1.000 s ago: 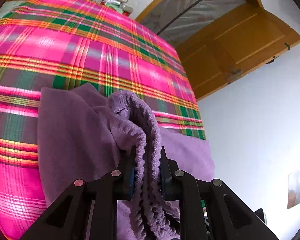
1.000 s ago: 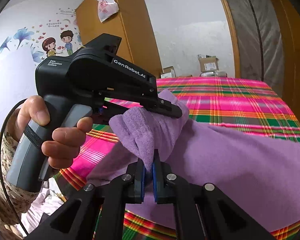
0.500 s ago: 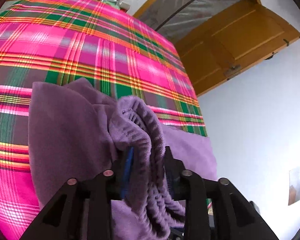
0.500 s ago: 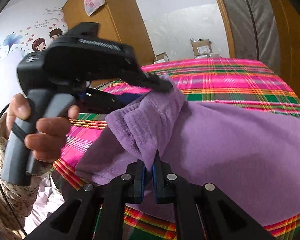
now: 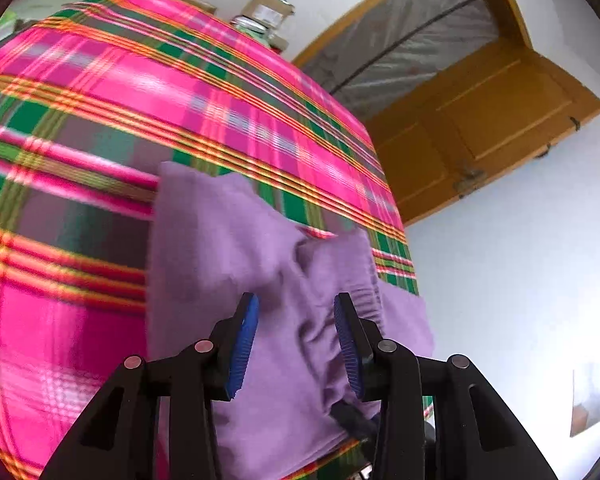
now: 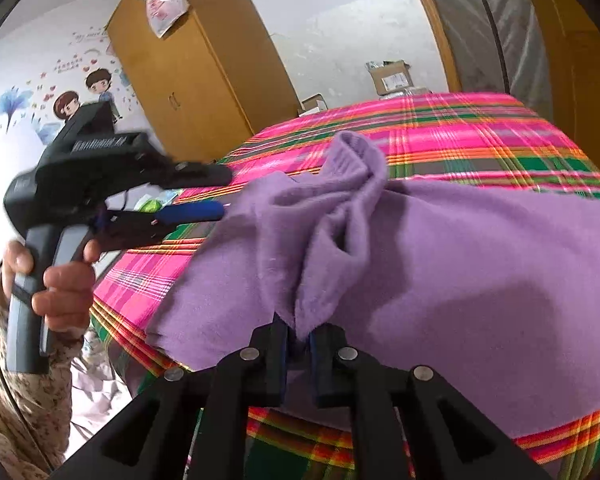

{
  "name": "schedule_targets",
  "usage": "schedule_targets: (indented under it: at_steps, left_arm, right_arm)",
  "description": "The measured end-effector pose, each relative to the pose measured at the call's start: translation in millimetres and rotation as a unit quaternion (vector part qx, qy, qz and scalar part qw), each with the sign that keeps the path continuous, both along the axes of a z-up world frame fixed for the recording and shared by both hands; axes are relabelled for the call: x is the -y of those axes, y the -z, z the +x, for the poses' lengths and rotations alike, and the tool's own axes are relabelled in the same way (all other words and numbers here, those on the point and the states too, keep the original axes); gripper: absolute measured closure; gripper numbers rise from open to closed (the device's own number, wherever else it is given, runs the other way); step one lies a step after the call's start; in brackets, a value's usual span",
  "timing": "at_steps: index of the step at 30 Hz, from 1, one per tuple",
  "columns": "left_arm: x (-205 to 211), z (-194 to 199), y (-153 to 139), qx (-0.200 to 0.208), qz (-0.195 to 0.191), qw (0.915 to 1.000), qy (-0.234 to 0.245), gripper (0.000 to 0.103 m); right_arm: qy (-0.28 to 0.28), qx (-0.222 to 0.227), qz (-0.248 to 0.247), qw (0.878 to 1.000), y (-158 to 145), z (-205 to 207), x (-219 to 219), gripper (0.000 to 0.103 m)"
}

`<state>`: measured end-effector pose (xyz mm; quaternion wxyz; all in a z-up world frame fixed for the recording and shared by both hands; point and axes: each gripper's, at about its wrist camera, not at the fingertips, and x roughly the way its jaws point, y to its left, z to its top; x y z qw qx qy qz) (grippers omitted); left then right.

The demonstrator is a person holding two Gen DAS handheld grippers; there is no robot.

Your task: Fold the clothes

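A purple fleece garment (image 6: pixel 460 260) lies spread on a bed with a pink and green plaid sheet (image 6: pixel 460 132). Its bunched fold (image 6: pixel 352 168) rises toward the bed's middle. My right gripper (image 6: pixel 298 332) is shut on the near edge of that fold. Seen from the right wrist, my left gripper (image 6: pixel 225 193) is held in a hand (image 6: pixel 60 280) at the left, open, its tips just off the cloth. Seen from the left wrist, the left gripper (image 5: pixel 296 302) hovers open over the garment (image 5: pixel 220 248), blue pads (image 5: pixel 246 336) apart and nothing between them.
The plaid sheet (image 5: pixel 100 120) stretches far behind the garment. A wooden wardrobe (image 6: pixel 188 60) with a plastic bag (image 6: pixel 162 0) on top stands at the back left. Cardboard boxes (image 6: pixel 390 76) sit past the bed. A wooden door (image 5: pixel 480 112) is at the right.
My left gripper has opened and let go of the garment's ribbed edge, which dropped onto the bed. The left gripper drew back to the left. The right gripper stays shut on the cloth.
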<state>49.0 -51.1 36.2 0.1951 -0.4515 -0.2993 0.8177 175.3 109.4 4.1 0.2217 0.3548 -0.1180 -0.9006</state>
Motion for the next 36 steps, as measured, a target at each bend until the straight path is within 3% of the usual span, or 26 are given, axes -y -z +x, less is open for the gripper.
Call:
schedule_targets:
  at_steps: [7, 12, 15, 22, 29, 32, 36]
  left_arm:
    - [14, 12, 12, 0.011, 0.003, 0.9999, -0.013, 0.062]
    - [22, 20, 17, 0.016, 0.005, 0.9997, -0.019, 0.062]
    - [24, 25, 19, 0.018, 0.008, 0.9997, -0.017, 0.062]
    - [25, 30, 22, 0.024, 0.011, 0.9996, -0.014, 0.062]
    - [28, 38, 25, 0.031, 0.010, 0.9994, -0.008, 0.062]
    - [29, 40, 26, 0.031, 0.014, 0.9994, -0.007, 0.062]
    - [29, 40, 26, 0.033, 0.011, 0.9994, -0.007, 0.062]
  right_arm:
    - [-0.005, 0.018, -0.038, 0.999, 0, 0, -26, 0.086]
    - [0.014, 0.030, -0.113, 0.993, -3, -4, -65, 0.054]
    - [0.017, 0.044, -0.152, 0.987, -2, -18, -79, 0.050]
    - [0.024, 0.104, -0.198, 0.974, 12, -65, -90, 0.050]
    - [0.000, 0.128, -0.152, 0.980, 11, -82, -72, 0.050]
    - [-0.001, 0.129, -0.141, 0.982, 11, -82, -67, 0.074]
    - [0.006, 0.121, -0.145, 0.982, 11, -77, -67, 0.083]
